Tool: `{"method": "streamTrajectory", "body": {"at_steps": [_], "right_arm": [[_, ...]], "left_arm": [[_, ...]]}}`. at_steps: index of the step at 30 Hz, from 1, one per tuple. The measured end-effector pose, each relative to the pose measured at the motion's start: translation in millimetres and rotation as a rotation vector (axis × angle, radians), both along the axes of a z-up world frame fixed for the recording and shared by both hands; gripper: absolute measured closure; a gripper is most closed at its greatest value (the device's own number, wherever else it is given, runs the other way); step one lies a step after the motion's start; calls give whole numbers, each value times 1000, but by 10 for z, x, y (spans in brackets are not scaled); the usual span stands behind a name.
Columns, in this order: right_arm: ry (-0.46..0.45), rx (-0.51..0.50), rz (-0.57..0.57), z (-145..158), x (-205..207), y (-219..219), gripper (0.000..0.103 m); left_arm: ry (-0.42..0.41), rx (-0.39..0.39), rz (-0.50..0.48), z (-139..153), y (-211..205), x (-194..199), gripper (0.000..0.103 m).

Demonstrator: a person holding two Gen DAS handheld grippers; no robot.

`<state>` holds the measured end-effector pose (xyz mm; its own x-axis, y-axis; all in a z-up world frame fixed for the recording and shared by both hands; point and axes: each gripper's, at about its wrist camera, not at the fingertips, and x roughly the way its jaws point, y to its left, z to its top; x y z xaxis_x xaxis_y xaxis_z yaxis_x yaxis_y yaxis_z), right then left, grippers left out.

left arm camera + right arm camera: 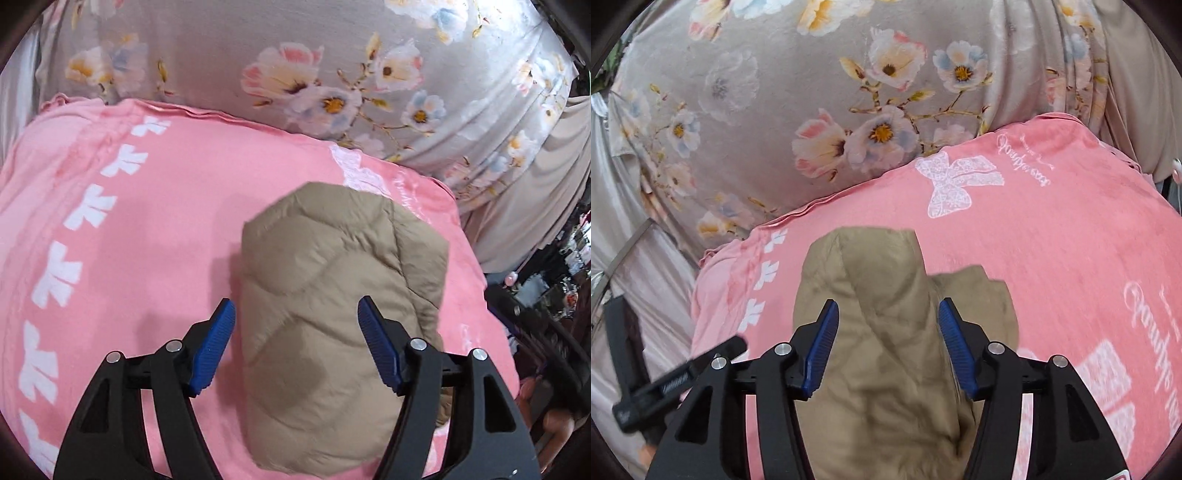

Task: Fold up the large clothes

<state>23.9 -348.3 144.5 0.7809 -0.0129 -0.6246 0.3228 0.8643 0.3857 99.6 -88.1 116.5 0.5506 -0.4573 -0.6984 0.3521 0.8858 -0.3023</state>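
White script on the pink blanket [1071,236] (inverted, illegible).

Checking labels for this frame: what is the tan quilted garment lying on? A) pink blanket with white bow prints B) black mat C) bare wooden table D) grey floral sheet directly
A: the tan quilted garment lies on the pink blanket with white bow prints; the grey floral sheet shows only beyond the blanket's far edge. Both the left tool and the right tool are open over the garment.
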Motion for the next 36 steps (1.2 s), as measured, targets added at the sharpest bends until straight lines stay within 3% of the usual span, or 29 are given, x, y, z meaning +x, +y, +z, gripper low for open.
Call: {"method": "streamTrajectory", "body": {"at_steps": [5,8,10,13,18,26,36], "right_arm": [[86,24,-46,-214,532,-177,46],[140,98,-54,-439,642,-285,49],[169,167,-36,-588,688,-340,82],[146,185,-15,-633,606,-395,95],[133,62,-79,-581,312,-478,96],[234,-113,-145,-1057,175,-591,96],[261,-169,-133,-1494,243,-633,93]], "left_arm": [[-5,15,7,-9,-53,166,36],[0,24,-4,-32,-205,251,36],[5,27,-11,-50,-270,273,36],[8,43,-22,-81,-392,278,36],[4,107,-48,-200,-681,271,36],[34,201,-104,-605,-1243,223,36],[-7,266,-85,-873,-1508,277,18]]}}
